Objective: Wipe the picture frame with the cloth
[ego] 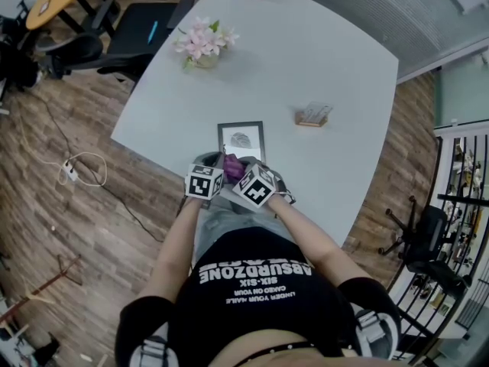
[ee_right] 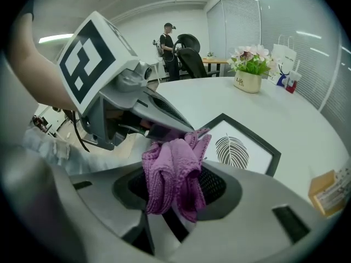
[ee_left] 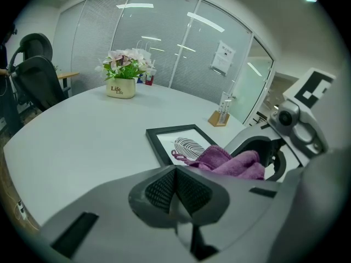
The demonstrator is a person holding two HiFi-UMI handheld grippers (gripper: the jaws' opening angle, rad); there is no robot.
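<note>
A black picture frame [ego: 241,139] with a leaf print lies flat on the white table [ego: 321,60], close to its near edge. My right gripper [ee_right: 175,188] is shut on a bunched purple cloth [ee_right: 171,171], held just short of the frame [ee_right: 244,147]. The left gripper [ee_left: 175,189] is shut with nothing between its pads, and hovers beside the right one at the frame's [ee_left: 181,142] near end. In the head view the cloth [ego: 232,164] shows between the left gripper [ego: 211,162] and the right gripper [ego: 240,170].
A pot of pink flowers [ego: 202,44] stands at the table's far left. A small wooden card holder [ego: 313,115] sits right of the frame. Black office chairs [ego: 130,37] stand beyond the table's left side. A person [ee_right: 167,41] stands far off.
</note>
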